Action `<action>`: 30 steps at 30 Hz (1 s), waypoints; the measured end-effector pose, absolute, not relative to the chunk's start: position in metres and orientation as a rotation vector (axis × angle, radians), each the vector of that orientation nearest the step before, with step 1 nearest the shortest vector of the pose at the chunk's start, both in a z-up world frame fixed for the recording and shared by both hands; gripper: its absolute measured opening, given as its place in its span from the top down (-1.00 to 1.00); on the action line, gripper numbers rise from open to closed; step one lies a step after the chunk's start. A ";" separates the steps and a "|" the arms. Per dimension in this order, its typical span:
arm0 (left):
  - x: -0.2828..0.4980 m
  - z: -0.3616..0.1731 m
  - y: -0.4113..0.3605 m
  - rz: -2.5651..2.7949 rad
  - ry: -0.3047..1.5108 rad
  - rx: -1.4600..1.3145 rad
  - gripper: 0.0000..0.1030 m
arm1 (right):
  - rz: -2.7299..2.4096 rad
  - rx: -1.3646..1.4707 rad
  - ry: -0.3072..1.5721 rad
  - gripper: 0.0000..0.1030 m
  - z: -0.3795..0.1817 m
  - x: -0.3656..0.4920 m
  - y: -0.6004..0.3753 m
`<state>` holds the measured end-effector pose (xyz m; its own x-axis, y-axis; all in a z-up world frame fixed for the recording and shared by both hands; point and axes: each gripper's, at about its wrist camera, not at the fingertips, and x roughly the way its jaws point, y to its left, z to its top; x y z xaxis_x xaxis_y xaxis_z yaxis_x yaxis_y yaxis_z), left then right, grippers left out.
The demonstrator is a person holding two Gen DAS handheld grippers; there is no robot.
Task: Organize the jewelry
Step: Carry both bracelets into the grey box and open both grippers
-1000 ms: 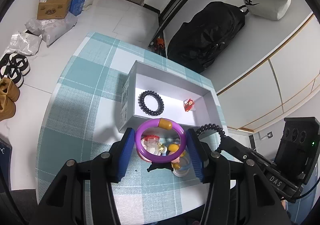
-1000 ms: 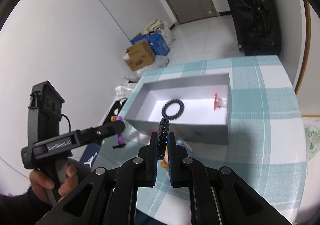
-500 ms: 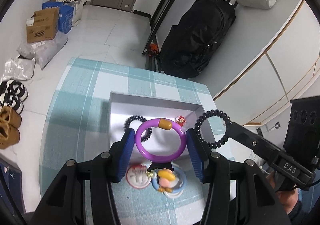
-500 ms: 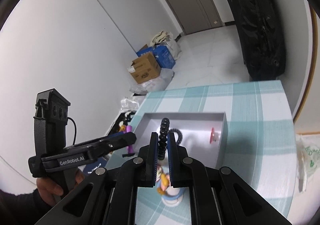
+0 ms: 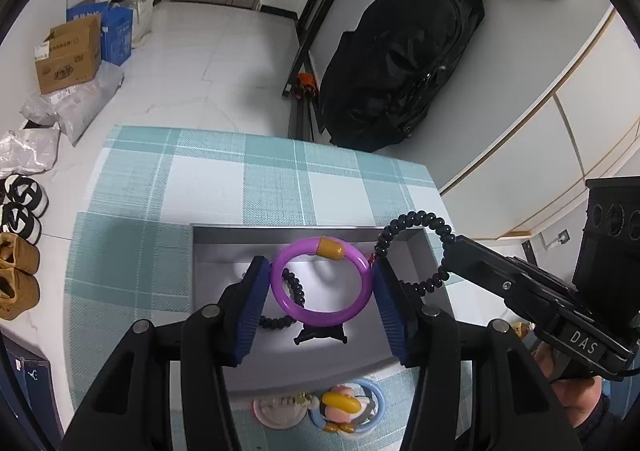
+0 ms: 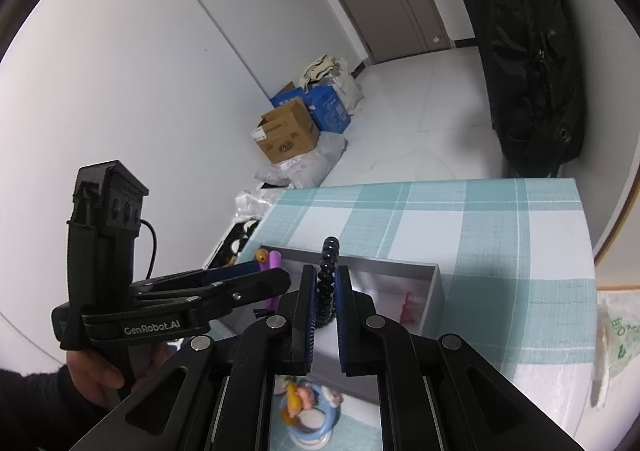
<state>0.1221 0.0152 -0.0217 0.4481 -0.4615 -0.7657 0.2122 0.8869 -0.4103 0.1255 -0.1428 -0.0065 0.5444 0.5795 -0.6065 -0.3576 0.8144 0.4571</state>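
Observation:
My left gripper [image 5: 320,287] is shut on a purple bangle [image 5: 288,299] with an amber bead, held above the grey open box [image 5: 216,251]. A black bead bracelet [image 5: 294,291] lies on the box floor beneath it. My right gripper [image 6: 324,291] is shut on a second black bead bracelet [image 6: 327,271], which also shows in the left wrist view [image 5: 424,221], over the box's right end. A small red trinket [image 6: 408,305] lies inside the box [image 6: 436,291].
A teal checked cloth [image 5: 224,179] covers the table. Cartoon figure trinkets on round bases [image 5: 344,407] sit in front of the box. On the floor are a black bag [image 5: 400,51], cardboard boxes [image 5: 68,55] and shoes [image 5: 16,271].
Both grippers have risen and moved forward over the box, each still holding its bracelet. The figure trinkets now lie nearer the bottom of both views.

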 end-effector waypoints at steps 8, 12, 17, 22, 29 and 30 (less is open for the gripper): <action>0.128 -0.031 0.007 -0.439 1.058 -0.244 0.08 | 0.557 0.302 0.846 0.84 -0.019 0.137 -0.150; 0.131 -0.034 0.005 -0.437 1.069 -0.239 0.08 | 0.569 0.298 0.856 0.84 -0.023 0.140 -0.149; 0.133 -0.034 0.006 -0.436 1.066 -0.247 0.08 | 0.566 0.302 0.872 0.84 -0.028 0.145 -0.150; 0.131 -0.033 0.004 -0.443 1.058 -0.242 0.08 | 0.563 0.298 0.875 0.84 -0.029 0.144 -0.149; 0.133 -0.032 0.002 -0.461 1.051 -0.258 0.08 | 0.570 0.276 0.869 0.83 -0.029 0.141 -0.146; 0.133 -0.032 0.001 -0.465 1.048 -0.261 0.07 | 0.573 0.273 0.868 0.83 -0.028 0.140 -0.145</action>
<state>0.1331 0.0014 -0.0321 0.4146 -0.4870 -0.7687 0.2433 0.8733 -0.4221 0.1400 -0.1453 -0.0282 0.5095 0.5765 -0.6388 -0.3616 0.8171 0.4490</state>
